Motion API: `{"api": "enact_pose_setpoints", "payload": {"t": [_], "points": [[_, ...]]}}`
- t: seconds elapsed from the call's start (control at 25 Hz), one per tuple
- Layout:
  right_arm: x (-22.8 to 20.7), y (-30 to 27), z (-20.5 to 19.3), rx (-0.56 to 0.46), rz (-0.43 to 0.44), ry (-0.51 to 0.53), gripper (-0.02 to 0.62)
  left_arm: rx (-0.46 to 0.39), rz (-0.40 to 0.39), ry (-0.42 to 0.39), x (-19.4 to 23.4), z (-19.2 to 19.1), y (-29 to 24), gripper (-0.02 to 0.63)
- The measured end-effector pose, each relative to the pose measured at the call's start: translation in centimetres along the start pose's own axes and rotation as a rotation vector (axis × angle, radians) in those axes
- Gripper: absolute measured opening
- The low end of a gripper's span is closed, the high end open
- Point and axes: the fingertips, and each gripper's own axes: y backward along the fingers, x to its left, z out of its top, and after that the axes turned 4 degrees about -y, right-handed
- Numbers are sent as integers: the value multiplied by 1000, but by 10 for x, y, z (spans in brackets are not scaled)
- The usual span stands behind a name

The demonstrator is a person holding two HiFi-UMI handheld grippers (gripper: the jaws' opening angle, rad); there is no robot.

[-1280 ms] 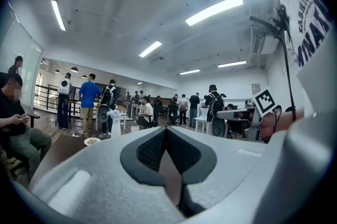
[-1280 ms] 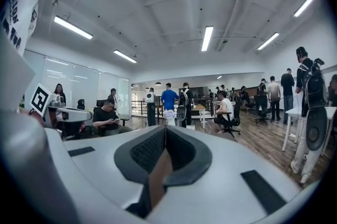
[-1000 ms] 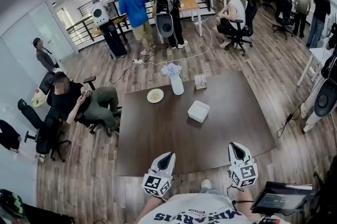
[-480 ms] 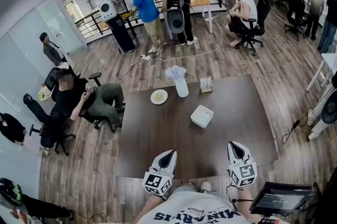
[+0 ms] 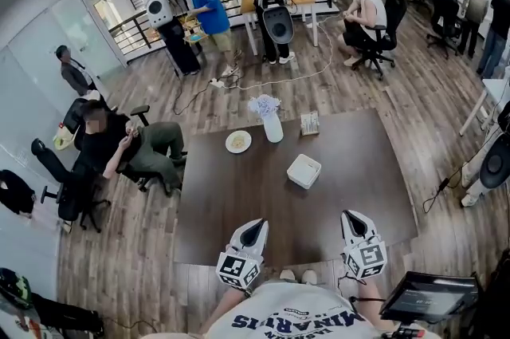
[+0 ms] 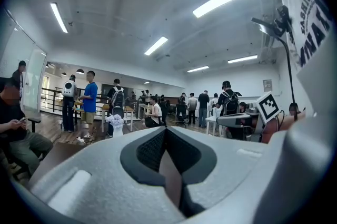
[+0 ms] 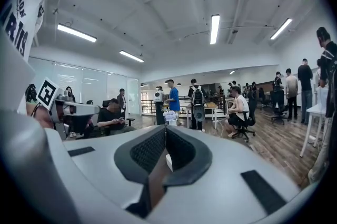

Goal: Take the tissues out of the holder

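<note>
Pressing together along a thin seam, the dark ribbed pads (image 6: 152,152) of the left gripper (image 6: 166,129) were clenched on nothing, as its own view showed. The right gripper (image 7: 166,128) was likewise closed and empty in its own view. A sliver of something white showed through the slit low between its pads, too little to name.

In the head view both tools sat at the bottom centre of the frame. Their tips pointed up the frame over the near edge of the dark brown rectangular table (image 5: 239,210), and their marker cubes lay toward the wearer's white printed shirt (image 5: 295,317).

Only the head view laid out the tabletop. A white square box (image 5: 304,171) lay right of centre, well apart from both grippers. Above it in the frame, near the far edge, stood a small upright rack (image 5: 309,123) with pale sheets in it. Which of the two held the tissues was too small to tell. A white vase of pale flowers (image 5: 272,124) stood just left of the rack, and a round pale plate (image 5: 237,141) lay further left.

The gripper views looked level across the room instead, taking in ceiling strip lights that the head view barely caught. The vase appeared small in the left-centre of the left gripper view and above the jaws in the right gripper view. Each gripper view also caught the other gripper's marker cube at its outer edge. A seated person in black (image 5: 111,147) sat left of the table.
</note>
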Motion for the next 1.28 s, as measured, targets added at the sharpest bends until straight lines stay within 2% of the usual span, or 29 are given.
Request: {"api": "enact_pose_setpoints", "payload": {"t": [0.32,0.48,0.72,1.04,1.28], "points": [[13,-21,-12,33,33,4,9,10,22,22,11,-8,10,3],[26,-48,-21,67,65,35,9,5,41,33,28,-10,16,3],[29,-105,-43,175,115,192,11,0,79,60,49,-13,31,4],[4,-201,-83,335,172,310,11,24,150,77,80,-25,44,5],[-15,-258,-133,484,170,380,111,32,178,88,90,-27,53,4]]}}
